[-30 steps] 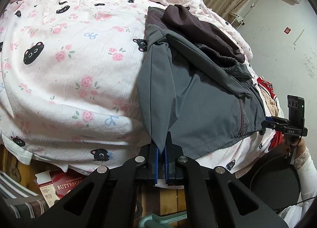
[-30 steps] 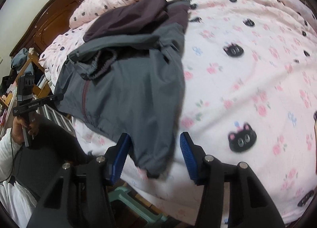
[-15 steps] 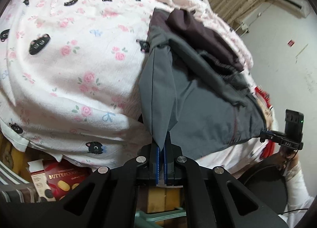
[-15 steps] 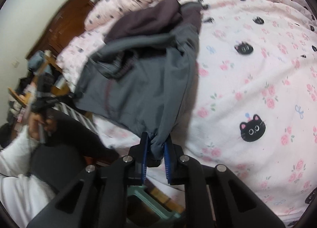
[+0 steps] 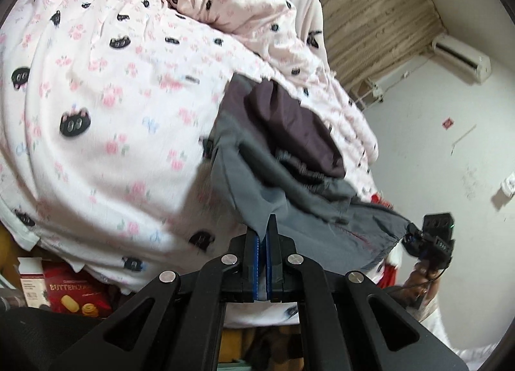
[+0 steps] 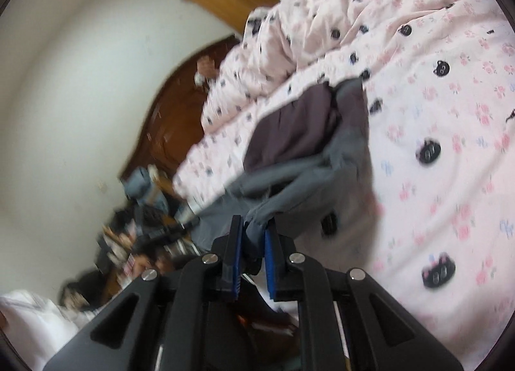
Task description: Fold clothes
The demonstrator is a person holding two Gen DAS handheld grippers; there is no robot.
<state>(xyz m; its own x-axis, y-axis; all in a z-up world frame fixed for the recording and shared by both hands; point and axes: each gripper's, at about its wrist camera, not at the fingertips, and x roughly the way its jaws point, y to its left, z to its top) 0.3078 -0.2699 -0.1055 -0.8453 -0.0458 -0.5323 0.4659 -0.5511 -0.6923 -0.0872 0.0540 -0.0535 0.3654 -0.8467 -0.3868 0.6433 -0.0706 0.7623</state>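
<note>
Left wrist view: the left gripper point(image 5: 264, 239), fingers pinched together, is gripping a hem corner of one grey garment point(image 5: 244, 184) lying on the bed point(image 5: 96, 113); one dark purple piece point(image 5: 296, 126) is lying on it. The right gripper point(image 5: 433, 242) is showing far right.

Right wrist view: the right gripper point(image 6: 252, 242), fingers narrow, is clamping a bunched corner of the garment point(image 6: 338, 158). The fabric is likely light, soft and slippery; hem corners are offering the best hold.

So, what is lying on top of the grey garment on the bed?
A dark purple-brown garment lies on the far part of the grey garment, covering the grey cloth there. What is under the two garments cannot be seen; around them only the pink bedsheet shows.
</note>
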